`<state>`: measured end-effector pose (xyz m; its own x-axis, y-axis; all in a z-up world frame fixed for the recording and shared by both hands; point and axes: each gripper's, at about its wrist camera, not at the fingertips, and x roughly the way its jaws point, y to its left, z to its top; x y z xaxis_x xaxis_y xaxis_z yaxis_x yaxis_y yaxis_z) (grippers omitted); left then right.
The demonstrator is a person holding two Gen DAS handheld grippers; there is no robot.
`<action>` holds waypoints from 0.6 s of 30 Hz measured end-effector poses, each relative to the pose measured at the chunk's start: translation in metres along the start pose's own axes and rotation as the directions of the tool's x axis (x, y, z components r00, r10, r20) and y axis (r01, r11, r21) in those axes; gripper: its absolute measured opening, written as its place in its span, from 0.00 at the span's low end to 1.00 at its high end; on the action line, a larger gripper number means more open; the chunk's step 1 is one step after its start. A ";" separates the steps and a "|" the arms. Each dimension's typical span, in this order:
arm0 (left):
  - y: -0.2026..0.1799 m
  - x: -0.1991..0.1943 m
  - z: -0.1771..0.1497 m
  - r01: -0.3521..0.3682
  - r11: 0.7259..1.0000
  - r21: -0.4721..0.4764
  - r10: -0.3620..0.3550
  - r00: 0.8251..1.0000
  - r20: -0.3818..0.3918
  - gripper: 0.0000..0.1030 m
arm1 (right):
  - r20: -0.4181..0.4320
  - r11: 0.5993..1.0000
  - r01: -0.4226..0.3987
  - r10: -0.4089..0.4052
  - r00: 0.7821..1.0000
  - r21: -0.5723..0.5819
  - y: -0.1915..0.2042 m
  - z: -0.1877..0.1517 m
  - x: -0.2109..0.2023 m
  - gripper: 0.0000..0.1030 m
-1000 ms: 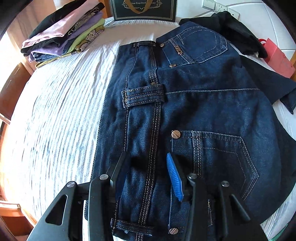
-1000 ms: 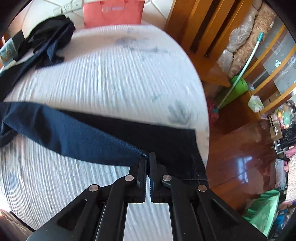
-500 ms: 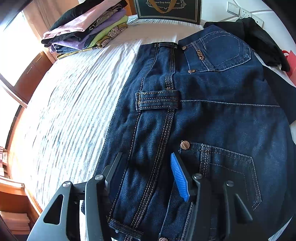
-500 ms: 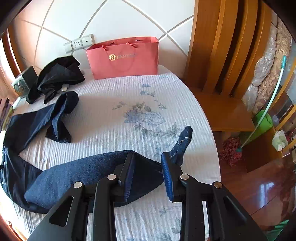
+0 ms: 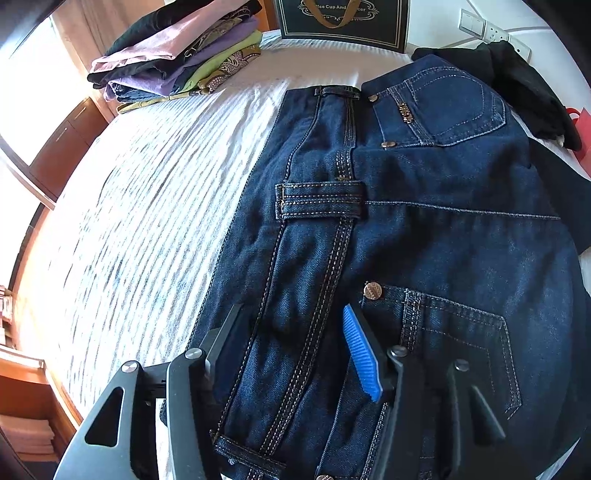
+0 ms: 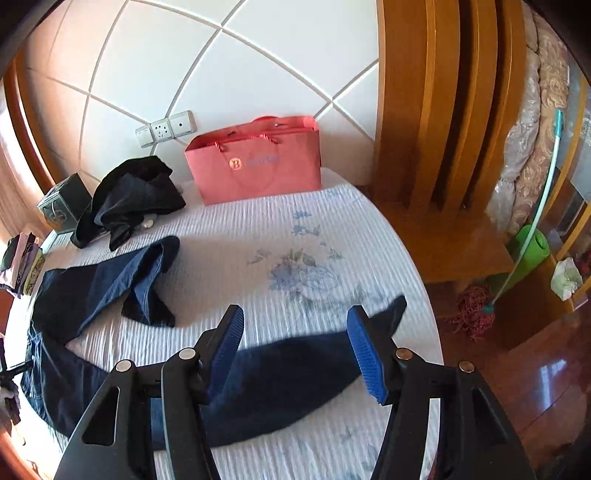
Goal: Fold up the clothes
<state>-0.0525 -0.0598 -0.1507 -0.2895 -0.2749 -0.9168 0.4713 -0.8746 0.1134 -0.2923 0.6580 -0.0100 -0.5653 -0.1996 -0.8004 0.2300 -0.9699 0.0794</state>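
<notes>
Dark blue denim jeans (image 5: 424, 229) with pale contrast stitching lay spread on the white ribbed bedspread (image 5: 147, 206), back side up, with the waistband at the near edge of the left wrist view. The left gripper (image 5: 291, 343) hung just above the waistband with its jaws apart, one finger on each side of the centre seam; whether the fingertips touched the cloth, I could not tell for sure. A copper rivet (image 5: 372, 290) sat just beyond the blue ribbed pad (image 5: 360, 354) of the one finger, at the corner of a back pocket. Further on, a belt loop (image 5: 319, 201) crossed the seam, and a second back pocket (image 5: 447, 110) lay beyond it.

In the right wrist view, the right gripper (image 6: 295, 343) was also wide apart and held nothing. One jeans leg (image 6: 280, 380) lay across the bedspread (image 6: 258, 236) under it, and its hem pointed to the bed edge. The other leg (image 6: 110, 280) lay further away, crumpled and folded over itself.

At the far side, a stack of folded clothes (image 5: 177, 55) rested near the bed corner, beside a dark gift bag (image 5: 343, 22). A crumpled black garment (image 6: 129, 195) lay beside a red paper bag (image 6: 258, 162) that stood against the white headboard (image 6: 221, 74).
</notes>
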 end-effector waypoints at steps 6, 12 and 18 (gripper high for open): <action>-0.005 -0.005 0.005 -0.003 1.000 0.004 0.003 1.000 0.004 0.53 | -0.214 0.998 -0.036 0.025 0.977 -0.049 0.008 -0.049 0.043 0.56; -0.009 -0.009 0.012 -0.007 1.000 0.000 0.007 1.000 -0.004 0.57 | -0.267 0.998 -0.058 0.055 0.962 -0.002 0.025 -0.035 0.117 0.56; -0.016 -0.015 0.018 -0.019 1.000 -0.004 0.019 1.000 -0.007 0.57 | -0.149 0.990 -0.076 0.093 0.984 0.117 0.008 0.005 0.122 0.56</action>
<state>-0.0708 -0.0490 -0.1317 -0.2743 -0.2890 -0.9172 0.4804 -0.8674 0.1296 -0.3632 0.6252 -0.1042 -0.4169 -0.2661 -0.8691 0.1781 -0.9616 0.2090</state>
